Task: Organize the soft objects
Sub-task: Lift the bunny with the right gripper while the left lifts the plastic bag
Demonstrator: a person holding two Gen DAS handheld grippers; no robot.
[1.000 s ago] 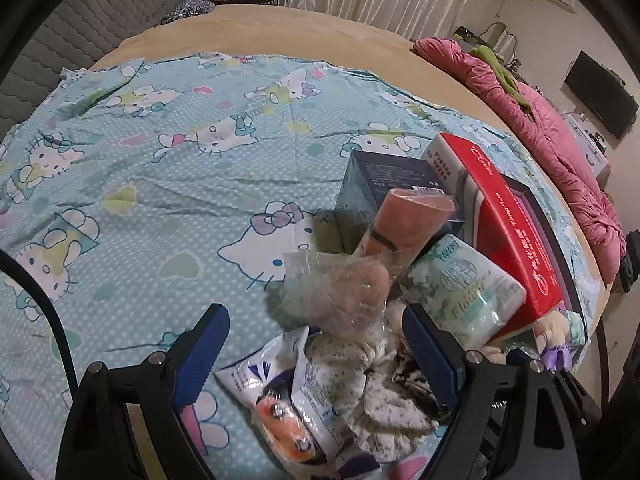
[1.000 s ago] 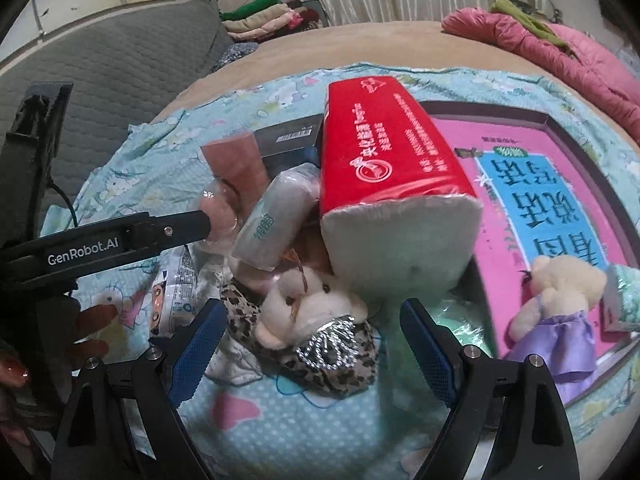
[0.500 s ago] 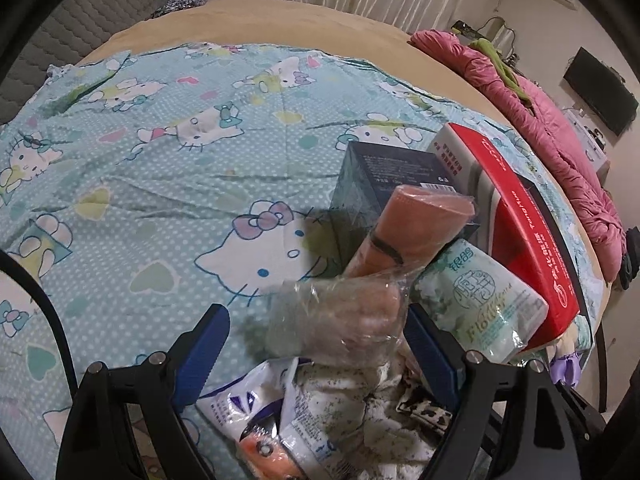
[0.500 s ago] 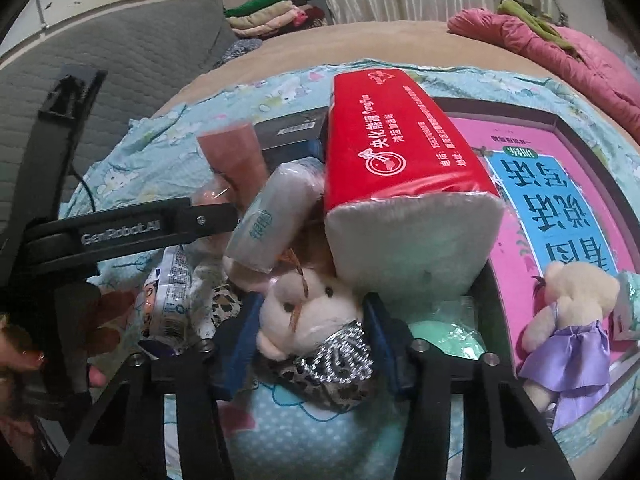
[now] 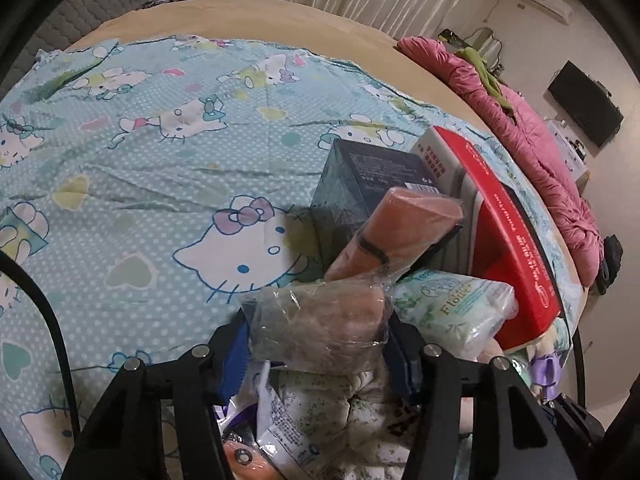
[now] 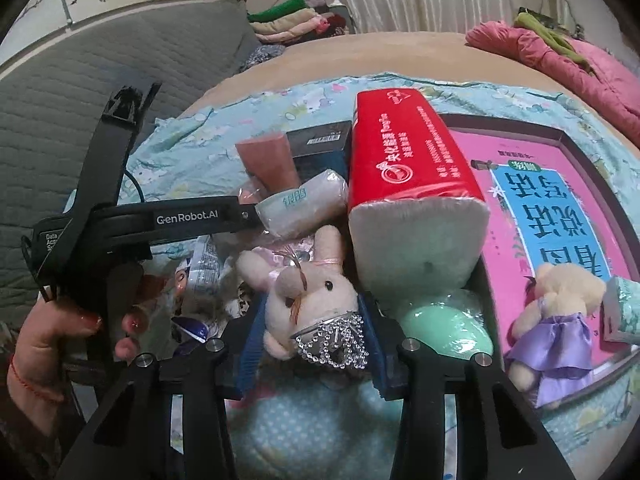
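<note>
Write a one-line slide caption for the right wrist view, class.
Right gripper closing on a plush rabbit beside the red tissue pack, amid soft clutter on a cartoon-print sheet.

Both grippers are black frames with blue finger pads (image 6: 251, 342) and silver screws; the left gripper (image 6: 256, 216) bears white "GenRobot.AI" lettering. The left hand (image 6: 60, 332) wears red nail polish (and a thin red wrist string).

Left gripper (image 6: 256, 216) arm read "GenRobot.AI", white tissue pack (image 5: 456, 312) read "Flower", pink box (image 6: 552, 216) & red tissue pack (image 6: 408, 156) bore Chinese chars.
</note>
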